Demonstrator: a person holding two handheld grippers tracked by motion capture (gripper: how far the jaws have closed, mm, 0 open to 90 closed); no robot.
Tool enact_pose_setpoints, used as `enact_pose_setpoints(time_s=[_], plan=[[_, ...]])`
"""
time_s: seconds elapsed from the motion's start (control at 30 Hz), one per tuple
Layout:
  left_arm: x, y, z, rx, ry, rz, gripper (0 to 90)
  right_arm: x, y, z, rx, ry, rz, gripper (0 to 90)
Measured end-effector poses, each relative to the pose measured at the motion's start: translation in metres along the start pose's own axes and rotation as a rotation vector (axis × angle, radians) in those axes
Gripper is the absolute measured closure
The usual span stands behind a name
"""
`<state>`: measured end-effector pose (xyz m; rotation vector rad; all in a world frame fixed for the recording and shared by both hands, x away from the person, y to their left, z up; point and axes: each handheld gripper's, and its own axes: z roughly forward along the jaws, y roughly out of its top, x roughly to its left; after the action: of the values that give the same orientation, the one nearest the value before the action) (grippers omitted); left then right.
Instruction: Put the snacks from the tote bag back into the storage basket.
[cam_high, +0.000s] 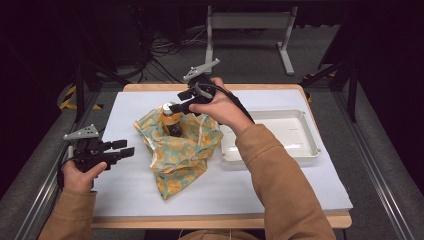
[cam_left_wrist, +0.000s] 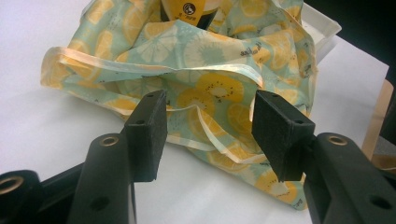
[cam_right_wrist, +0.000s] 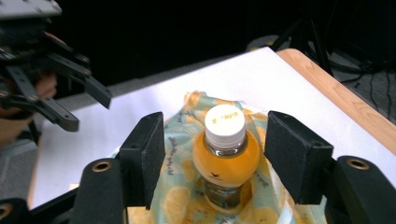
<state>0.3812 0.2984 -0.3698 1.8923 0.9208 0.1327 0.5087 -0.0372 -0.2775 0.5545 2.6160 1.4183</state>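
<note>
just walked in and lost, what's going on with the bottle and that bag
A person holds a claw in each hand at a table. The right claw is open, its jaws on either side of an orange bottle that stands upright in a lemon-print bag. The left claw is open too, facing the bag's rim without touching it. A white tray sits beside the bag.

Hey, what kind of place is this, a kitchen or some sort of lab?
Most likely a lab or recording workspace, not a kitchen: the white-topped table stands amid dark frame struts, loose cables trail over the grey floor behind, and a person works with a hand-held left gripper and right gripper.
</note>
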Motion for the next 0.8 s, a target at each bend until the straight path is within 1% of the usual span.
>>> enact_pose_setpoints(time_s=[0.03, 0.07, 0.13, 0.17, 0.23, 0.27, 0.37, 0.53, 0.67, 0.8], plan=[[0.0, 0.0, 0.0, 0.0, 0.002, 0.002, 45.9, 0.0, 0.002, 0.002, 0.015, -0.007, -0.005, 38.1], [0.001, 0.0, 0.0, 0.002, 0.002, 0.006, 45.9, -0.001, 0.003, 0.003, 0.015, -0.01, -0.007, 38.0], [0.0, -0.001, 0.0, -0.001, 0.004, 0.0, 45.9, -0.002, 0.006, 0.007, 0.017, -0.018, -0.005, 37.3], [0.0, -0.001, 0.0, -0.002, 0.005, -0.003, 45.9, -0.002, 0.006, 0.009, 0.017, -0.018, -0.003, 37.1], [0.001, -0.001, -0.001, -0.004, 0.0, 0.006, 45.9, -0.003, 0.007, 0.013, 0.018, -0.015, -0.007, 36.8], [0.001, -0.001, -0.001, -0.006, 0.0, 0.002, 46.0, -0.002, 0.007, 0.016, 0.02, -0.015, -0.009, 36.8], [0.001, -0.003, -0.002, -0.004, -0.001, -0.007, 46.0, -0.003, 0.006, 0.022, 0.034, -0.021, -0.003, 36.8], [0.001, -0.004, -0.003, -0.004, 0.003, -0.002, 45.8, -0.008, 0.004, 0.033, 0.067, -0.031, 0.002, 36.9], [0.001, -0.005, -0.004, -0.009, 0.001, -0.009, 45.8, -0.009, 0.002, 0.038, 0.066, -0.029, 0.011, 36.8], [0.001, -0.005, -0.003, -0.005, 0.002, -0.004, 45.7, -0.009, -0.001, 0.046, 0.076, -0.035, 0.009, 36.9]])
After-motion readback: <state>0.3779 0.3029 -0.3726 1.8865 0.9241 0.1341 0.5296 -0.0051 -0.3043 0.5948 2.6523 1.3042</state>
